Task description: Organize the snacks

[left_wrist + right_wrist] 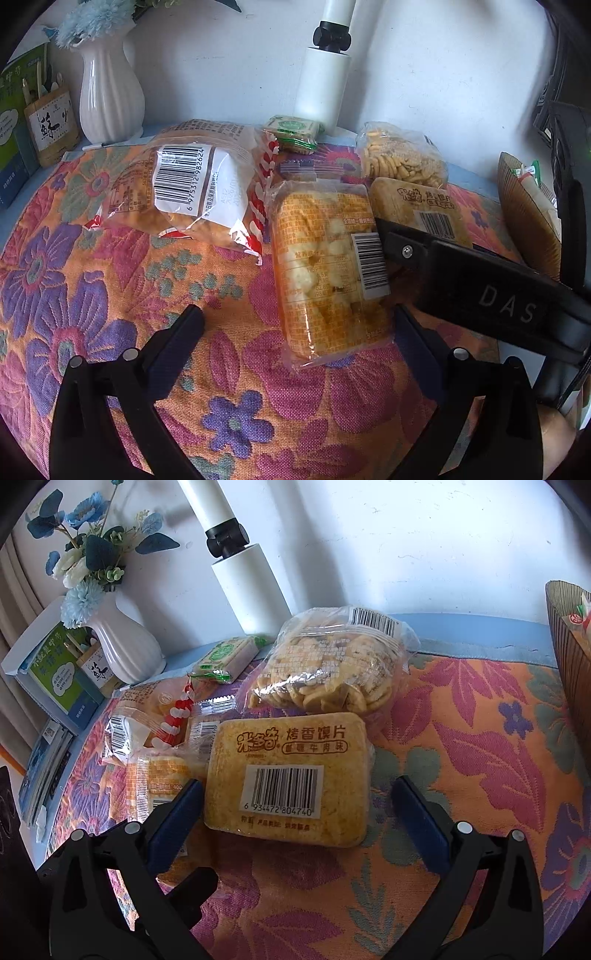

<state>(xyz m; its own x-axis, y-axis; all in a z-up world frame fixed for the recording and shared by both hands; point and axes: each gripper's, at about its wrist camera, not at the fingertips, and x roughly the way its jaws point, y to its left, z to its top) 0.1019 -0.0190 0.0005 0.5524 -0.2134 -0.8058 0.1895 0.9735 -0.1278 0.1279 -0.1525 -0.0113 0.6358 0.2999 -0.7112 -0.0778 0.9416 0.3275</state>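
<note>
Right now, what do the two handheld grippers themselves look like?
Both are black plastic. The left gripper and the right gripper each have two angled fingers faced with dark blue textured pads and round silver pins at the joints. The left view shows the right gripper's side, marked "DAS", with one silver screw.

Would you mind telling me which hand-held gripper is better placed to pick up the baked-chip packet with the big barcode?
Right. The right hand-held gripper is open with the baked-chip packet already between its fingers. The left hand-held gripper is open too, but it faces the orange popcorn packet instead.
</note>
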